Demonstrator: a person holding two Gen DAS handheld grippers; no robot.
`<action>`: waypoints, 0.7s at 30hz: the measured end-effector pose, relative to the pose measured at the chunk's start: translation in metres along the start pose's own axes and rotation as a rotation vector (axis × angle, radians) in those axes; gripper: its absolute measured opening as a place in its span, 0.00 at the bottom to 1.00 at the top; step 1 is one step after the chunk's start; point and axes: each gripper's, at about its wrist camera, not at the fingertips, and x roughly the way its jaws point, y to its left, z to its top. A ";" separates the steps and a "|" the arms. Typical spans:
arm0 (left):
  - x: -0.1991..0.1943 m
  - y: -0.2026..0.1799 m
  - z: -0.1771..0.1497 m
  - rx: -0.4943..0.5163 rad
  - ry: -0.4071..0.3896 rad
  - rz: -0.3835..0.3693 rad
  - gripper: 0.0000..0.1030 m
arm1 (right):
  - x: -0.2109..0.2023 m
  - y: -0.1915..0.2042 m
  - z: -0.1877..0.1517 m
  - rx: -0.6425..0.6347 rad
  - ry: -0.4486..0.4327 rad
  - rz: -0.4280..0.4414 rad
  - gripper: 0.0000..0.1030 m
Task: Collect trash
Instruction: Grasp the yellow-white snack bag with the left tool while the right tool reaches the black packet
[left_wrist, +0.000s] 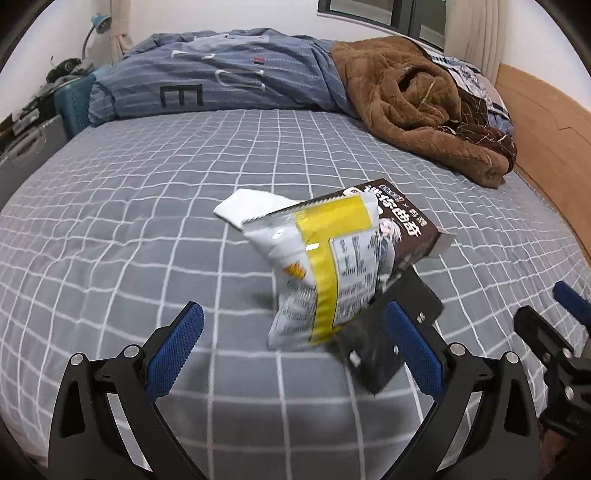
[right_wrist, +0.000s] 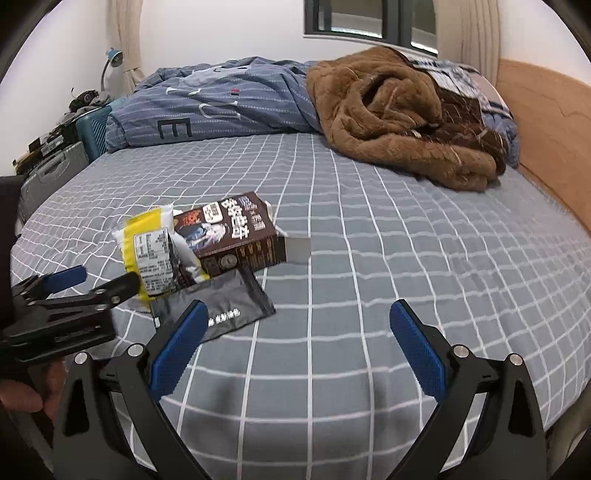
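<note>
Lying on the grey checked bed (left_wrist: 147, 206) is a small pile of trash, roughly mid-mattress and closer to the left gripper (left_wrist: 295, 350) than the right gripper (right_wrist: 299, 347). Top of the pile is a white and yellow snack bag (left_wrist: 325, 273): its long axis runs from the near edge up and away, serrated end pointing toward the far side of the bed, and it's propped up at a tilt rather than flat. It leans on a brown cookie box (right_wrist: 236, 236), which lies flat with its long side running left-right across the right wrist view and an open flap sticking out at its right end. A black foil pouch (right_wrist: 229, 306) lies flat just in front of both, touching the bag's lower end. A white paper scrap (left_wrist: 251, 206) peeks out behind the bag.

Both sets of jaws are spread wide, nothing between them. The left ones sit just short of the bag and pouch; the right ones hover over bare sheet beside the pile.

Further back: a rumpled blue duvet (left_wrist: 229, 81) and a brown fleece blanket (left_wrist: 417, 110) near the wooden headboard (left_wrist: 546, 133), well apart from the trash.
</note>
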 end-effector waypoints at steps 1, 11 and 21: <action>0.004 0.000 0.003 -0.009 0.004 -0.006 0.93 | 0.002 -0.001 0.001 0.000 -0.001 0.000 0.92; 0.030 -0.002 0.010 -0.035 0.085 -0.103 0.44 | 0.022 -0.013 0.011 0.024 0.031 0.019 0.92; 0.008 0.019 0.011 -0.043 0.079 -0.104 0.29 | 0.040 0.027 0.008 -0.008 0.104 0.077 0.92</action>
